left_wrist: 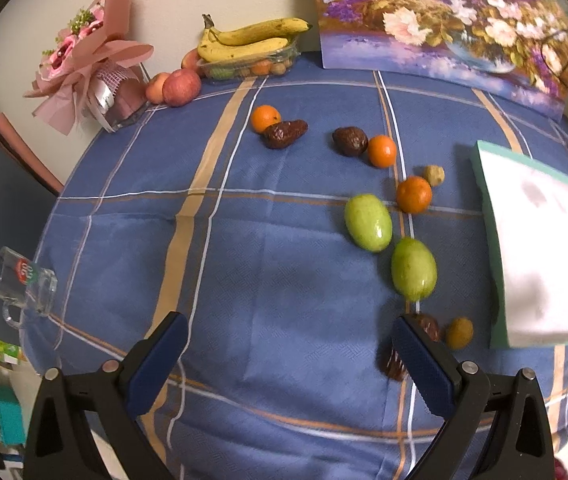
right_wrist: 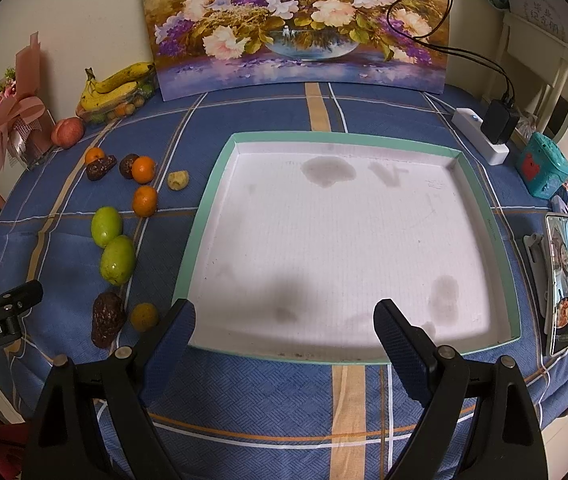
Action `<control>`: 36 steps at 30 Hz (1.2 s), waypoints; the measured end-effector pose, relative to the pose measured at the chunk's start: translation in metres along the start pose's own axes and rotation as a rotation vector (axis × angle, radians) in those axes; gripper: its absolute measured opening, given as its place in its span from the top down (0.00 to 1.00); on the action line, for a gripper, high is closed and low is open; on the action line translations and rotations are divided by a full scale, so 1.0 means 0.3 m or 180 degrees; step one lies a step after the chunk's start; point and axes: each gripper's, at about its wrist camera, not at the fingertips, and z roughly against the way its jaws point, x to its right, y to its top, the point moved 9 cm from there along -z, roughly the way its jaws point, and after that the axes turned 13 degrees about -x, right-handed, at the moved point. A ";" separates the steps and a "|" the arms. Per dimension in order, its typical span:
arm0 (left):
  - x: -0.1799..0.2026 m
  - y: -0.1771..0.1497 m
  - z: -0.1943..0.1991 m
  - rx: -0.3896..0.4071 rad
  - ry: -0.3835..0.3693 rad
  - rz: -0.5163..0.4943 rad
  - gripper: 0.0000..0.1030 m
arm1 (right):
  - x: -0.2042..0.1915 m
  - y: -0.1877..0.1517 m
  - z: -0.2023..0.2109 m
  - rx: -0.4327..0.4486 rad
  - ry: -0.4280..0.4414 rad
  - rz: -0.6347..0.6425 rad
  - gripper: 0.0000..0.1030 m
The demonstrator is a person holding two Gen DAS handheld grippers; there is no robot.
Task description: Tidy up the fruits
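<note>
We are just starting: tray [right_wrist: 483, 184] sitting bare, loose fruits [right_wrist: 118, 260] all lying on cloth. Left gripper [left_wrist: 289, 344] and right gripper [right_wrist: 284, 328] both gaping wide, holding nothing.

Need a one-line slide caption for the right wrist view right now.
Open right gripper poised over the empty white tray, loose fruit beside it.

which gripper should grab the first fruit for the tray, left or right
Left, probably. The left gripper is open over the cloth with the dark date and green fruit right at its fingertips. The right gripper hangs open over the empty tray, away from the fruit.
</note>
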 end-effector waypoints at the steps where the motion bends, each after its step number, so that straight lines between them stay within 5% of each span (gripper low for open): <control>1: -0.005 0.010 0.000 0.0005 0.0006 0.0025 0.00 | -0.003 0.010 0.006 0.0030 0.0005 -0.0004 0.11; 7: 0.001 0.096 0.025 0.0351 -0.0584 0.0309 0.00 | -0.064 0.094 0.055 0.0274 0.0173 0.0078 0.11; 11: -0.058 0.160 0.065 0.0673 -0.0514 0.0466 0.00 | -0.125 0.146 0.062 0.0320 0.0319 0.0137 0.11; 14: -0.088 0.176 0.048 0.0534 -0.0410 0.0512 0.00 | -0.163 0.185 0.075 0.0379 0.0404 0.0142 0.11; 21: -0.088 0.199 -0.038 -0.0022 -0.0811 0.0670 0.00 | -0.205 0.269 0.058 0.0286 0.0413 0.0147 0.11; 36: -0.122 0.250 -0.151 -0.0310 -0.0918 0.0749 0.06 | -0.382 0.288 -0.076 -0.0238 0.0823 0.0300 0.19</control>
